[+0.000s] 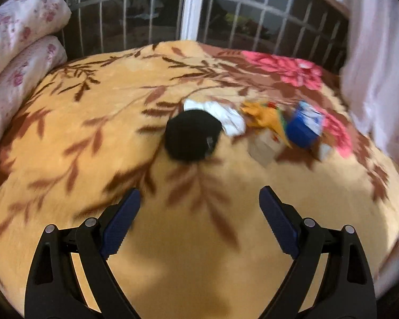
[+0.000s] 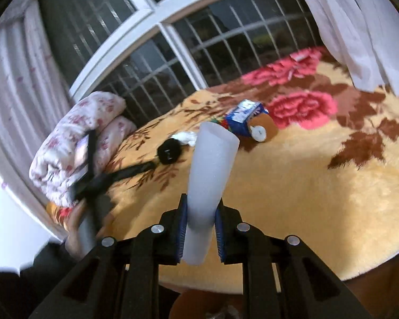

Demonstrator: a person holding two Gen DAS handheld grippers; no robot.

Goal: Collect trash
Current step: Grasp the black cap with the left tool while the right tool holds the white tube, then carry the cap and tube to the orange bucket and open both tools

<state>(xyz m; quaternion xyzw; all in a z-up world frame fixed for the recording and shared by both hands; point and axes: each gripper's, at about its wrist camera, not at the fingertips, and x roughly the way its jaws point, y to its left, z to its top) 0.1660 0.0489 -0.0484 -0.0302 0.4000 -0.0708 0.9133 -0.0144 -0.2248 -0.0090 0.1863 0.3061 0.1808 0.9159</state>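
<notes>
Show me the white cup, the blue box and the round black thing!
white cup [image 2: 212, 175], right wrist view, middle of its side wall.
blue box [image 2: 243, 118], right wrist view, its blue and white face.
round black thing [image 1: 191, 138], left wrist view, centre of its top.

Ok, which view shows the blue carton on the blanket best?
The right wrist view: the blue carton is sharp there, lying on the blanket beside a brown item. In the left wrist view it is a motion-blurred blue shape.

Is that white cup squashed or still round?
Squashed: the right tool pinches the white cup near its base, flattening it there; the rim stays open.
</notes>
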